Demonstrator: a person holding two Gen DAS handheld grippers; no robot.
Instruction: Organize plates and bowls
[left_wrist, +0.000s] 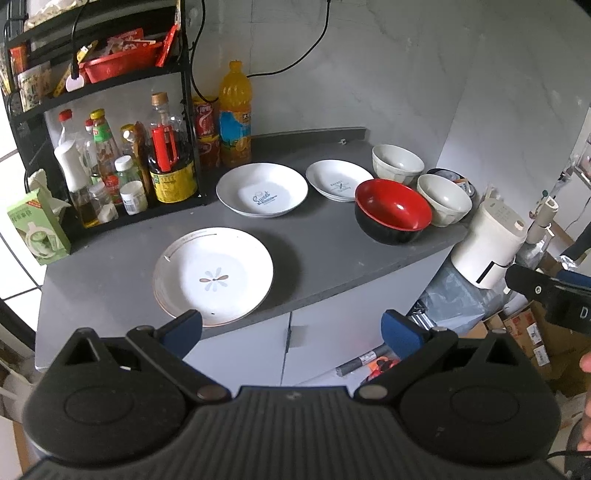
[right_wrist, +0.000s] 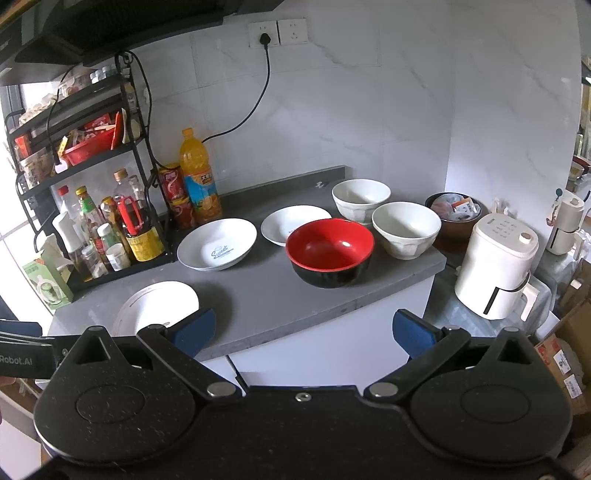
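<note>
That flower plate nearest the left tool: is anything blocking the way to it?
Nothing visible. The flower plate lies alone on the grey counter, just beyond the open left gripper; the other dishes sit farther back.

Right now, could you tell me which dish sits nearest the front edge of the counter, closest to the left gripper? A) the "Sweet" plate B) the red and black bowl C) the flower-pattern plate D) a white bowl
C: the flower-pattern plate lies at the counter's front edge, just beyond the open left gripper.

Black condiment rack (left_wrist: 107, 122) w/ bottles, orange juice bottle (left_wrist: 235, 114), white appliance (right_wrist: 496, 266) beside gray counter (left_wrist: 317, 254).
</note>
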